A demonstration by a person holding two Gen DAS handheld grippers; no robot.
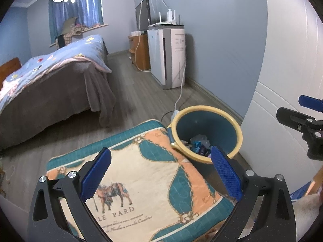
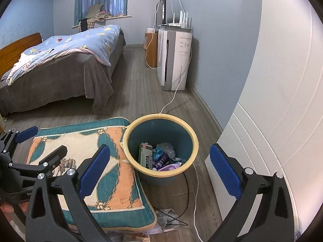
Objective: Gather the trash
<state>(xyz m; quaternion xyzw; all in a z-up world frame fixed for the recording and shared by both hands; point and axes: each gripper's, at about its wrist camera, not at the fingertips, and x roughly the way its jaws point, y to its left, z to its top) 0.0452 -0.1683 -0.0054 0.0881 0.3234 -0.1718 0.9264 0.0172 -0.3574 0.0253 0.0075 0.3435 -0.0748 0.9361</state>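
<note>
Beside the white door (image 2: 272, 100), on the wooden floor, stands the trash bin (image 2: 161, 121), a teal bucket with a yellow rim. It sits tight against the corner of a patterned cushion (image 2: 86, 141), probably so that anything swept off the seat can drop straight in. Inside the bin lie a green carton (image 2: 145, 154), a crumpled plastic bag (image 2: 166, 148) and purple wrappers (image 2: 169, 165), so the collecting looks well along. A white cable (image 2: 171, 98) runs from the bin back toward the air purifier (image 2: 174, 60) against the wall.

Just short of the bin, the right gripper (image 2: 159, 171) hangs above its near rim with fingers spread wide and nothing between them, tilted down so its camera looks into the opening. Left of the bin, the left gripper (image 1: 161, 175) hovers over the cushion, its fingers likewise apart and empty, pointing forward and slightly down. Both poses read, in my judgement, as an empty-handed pause between drops.

Nearer than the bin, under the cushion's edge, a crumpled scrap (image 2: 167, 215) lies on the floor among dark wires; it may be the next piece to pick up.
</note>
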